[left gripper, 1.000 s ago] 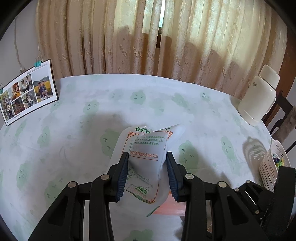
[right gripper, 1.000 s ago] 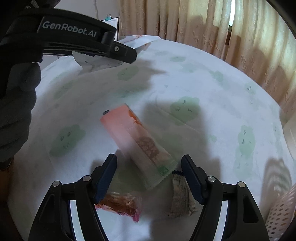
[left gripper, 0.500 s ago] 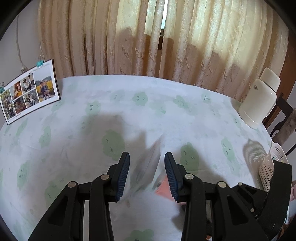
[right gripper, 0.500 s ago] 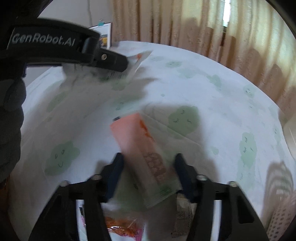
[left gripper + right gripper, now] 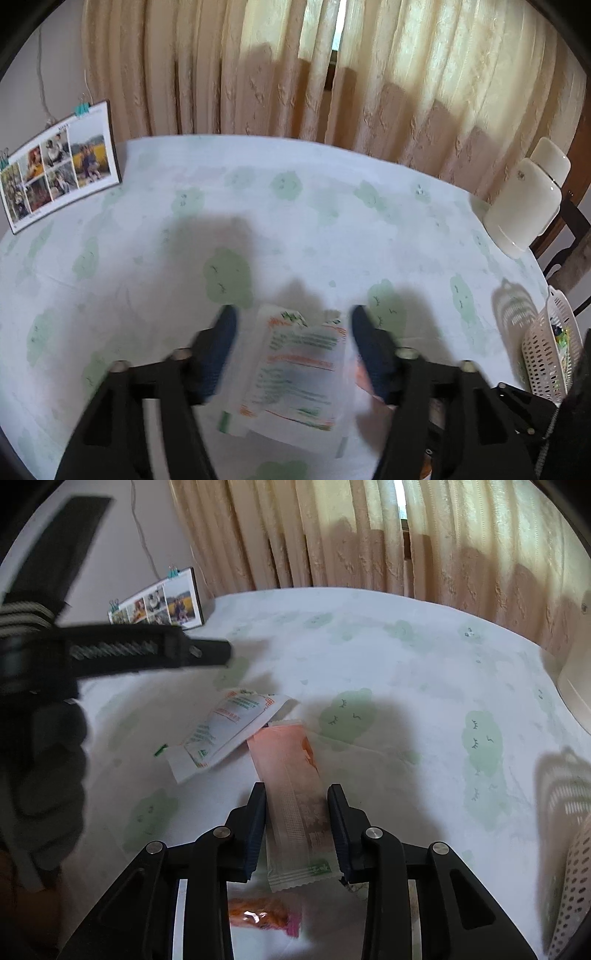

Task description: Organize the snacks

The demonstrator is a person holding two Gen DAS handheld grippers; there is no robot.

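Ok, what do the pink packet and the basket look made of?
Pink packet: looks like thin matte plastic film, with crimped zigzag end seals; film or coated paper is unclear. Basket: seemingly rigid cream moulded plastic, its wall pierced by regular slots.

Nothing can be read: the green and orange print on the white packet (image 5: 225, 734) lying on the counter (image 5: 406, 657) is too blurred and small.

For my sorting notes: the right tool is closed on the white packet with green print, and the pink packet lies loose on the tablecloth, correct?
Reversed: the right wrist view shows the right tool closed on the pink packet, while the white packet with green print lies loose on the tablecloth.
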